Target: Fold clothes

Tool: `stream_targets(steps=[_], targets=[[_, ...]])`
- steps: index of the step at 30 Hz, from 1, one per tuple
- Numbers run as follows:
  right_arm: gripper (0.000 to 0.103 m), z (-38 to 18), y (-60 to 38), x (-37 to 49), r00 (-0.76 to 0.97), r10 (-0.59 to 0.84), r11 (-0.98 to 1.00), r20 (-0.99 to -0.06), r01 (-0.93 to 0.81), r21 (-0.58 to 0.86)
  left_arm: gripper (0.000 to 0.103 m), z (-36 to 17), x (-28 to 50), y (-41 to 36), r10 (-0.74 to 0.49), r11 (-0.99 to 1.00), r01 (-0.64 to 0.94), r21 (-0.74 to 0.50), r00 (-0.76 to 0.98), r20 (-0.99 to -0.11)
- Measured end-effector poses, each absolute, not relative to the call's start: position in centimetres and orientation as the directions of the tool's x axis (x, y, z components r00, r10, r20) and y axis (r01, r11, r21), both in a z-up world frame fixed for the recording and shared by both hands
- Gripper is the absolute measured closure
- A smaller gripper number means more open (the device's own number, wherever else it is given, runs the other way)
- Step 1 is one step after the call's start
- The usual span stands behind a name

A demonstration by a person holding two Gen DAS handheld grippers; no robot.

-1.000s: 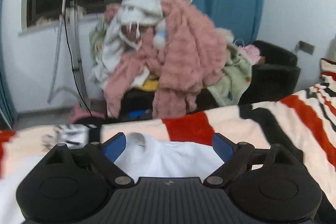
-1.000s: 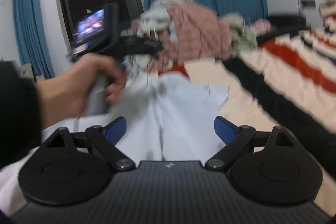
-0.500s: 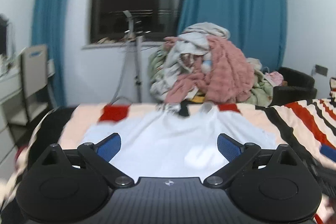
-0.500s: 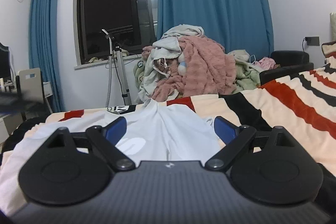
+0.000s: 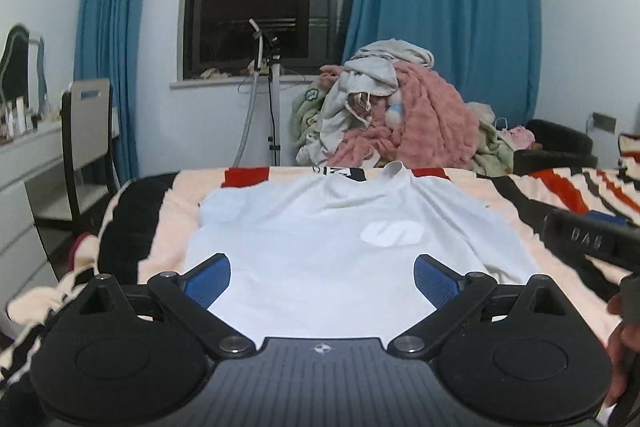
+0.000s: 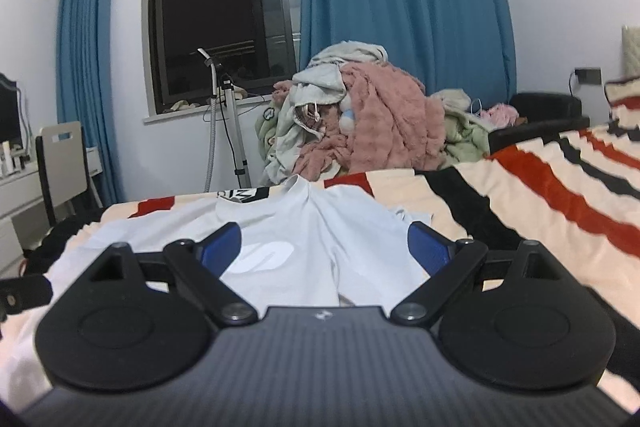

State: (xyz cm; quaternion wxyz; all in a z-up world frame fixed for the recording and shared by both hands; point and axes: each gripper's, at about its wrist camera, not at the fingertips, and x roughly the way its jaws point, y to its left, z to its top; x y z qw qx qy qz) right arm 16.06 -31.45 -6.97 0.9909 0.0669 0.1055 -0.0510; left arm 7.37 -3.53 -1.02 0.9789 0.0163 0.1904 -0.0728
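A white shirt [image 5: 320, 239] with a pale chest logo lies spread flat on the striped blanket, collar toward the far edge. It also shows in the right wrist view [image 6: 304, 239], with its right side creased. My left gripper [image 5: 322, 277] is open and empty, held near the shirt's near hem. My right gripper [image 6: 324, 247] is open and empty over the shirt's near right part. The right gripper's body [image 5: 592, 239] shows at the right edge of the left wrist view.
The bed blanket [image 6: 540, 195] has red, black and cream stripes. A heap of pink, grey and green clothes [image 5: 396, 115] is piled beyond the bed. A garment steamer stand [image 5: 272, 99] is by the window. A chair [image 5: 86, 143] and desk stand at left.
Both grippers have pulled back from the collar end toward the near hem. The shirt now lies spread out flat. The left hand no longer shows in the right wrist view.
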Motion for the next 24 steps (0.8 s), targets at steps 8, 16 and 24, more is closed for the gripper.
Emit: stream_targets(steps=[8, 16, 24], targets=[[0.027, -8.1, -32.6, 17.4, 0.946, -0.095, 0.968, -0.310, 0.160, 0.192, 0.003, -0.5, 6.9, -3.9, -0.145, 0.988, 0.157, 0.007, 0.927, -0.347], [0.055, -11.7, -44.0, 26.1, 0.872, -0.086, 0.752, -0.482, 0.375, 0.543, 0.001, -4.5, 9.3, -6.4, -0.251, 0.967, 0.244, -0.072, 0.872, -0.420], [0.057, -17.3, -50.7, 35.9, 0.882, 0.004, 0.628, -0.472, 0.365, 0.687, 0.001, -8.6, 12.9, -7.6, -0.343, 0.939, 0.292, -0.181, 0.833, -0.435]])
